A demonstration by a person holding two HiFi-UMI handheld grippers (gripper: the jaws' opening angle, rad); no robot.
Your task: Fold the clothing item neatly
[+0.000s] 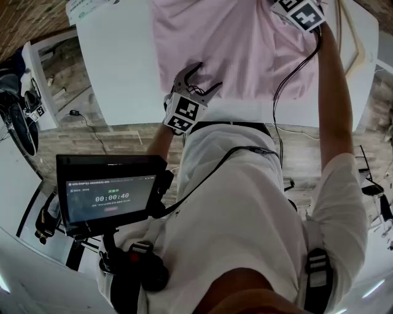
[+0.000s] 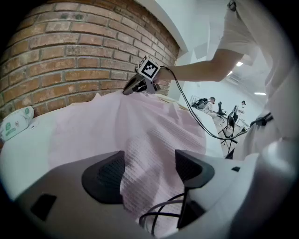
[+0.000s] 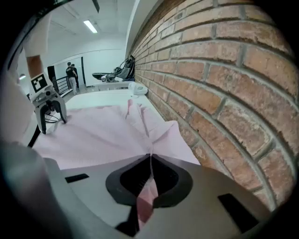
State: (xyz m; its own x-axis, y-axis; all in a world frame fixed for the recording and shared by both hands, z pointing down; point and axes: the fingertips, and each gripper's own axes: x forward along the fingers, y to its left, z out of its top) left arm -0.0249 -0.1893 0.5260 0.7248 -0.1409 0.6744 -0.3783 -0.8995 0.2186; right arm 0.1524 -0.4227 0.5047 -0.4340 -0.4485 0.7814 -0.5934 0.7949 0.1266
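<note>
Pink garment (image 1: 233,49) lies spread on the white table (image 1: 116,67), reaching its near edge. We see the right gripper (image 3: 149,156) clamped on a fabric fold toward the far edge, by the brick wall (image 3: 224,70). The left gripper (image 2: 149,164) has its jaws apart over the near hem.

Our left gripper (image 1: 199,78), jaws apart, hangs over the near hem of the pink garment (image 1: 239,49); our right gripper (image 1: 299,12) is at its far right corner.
</note>
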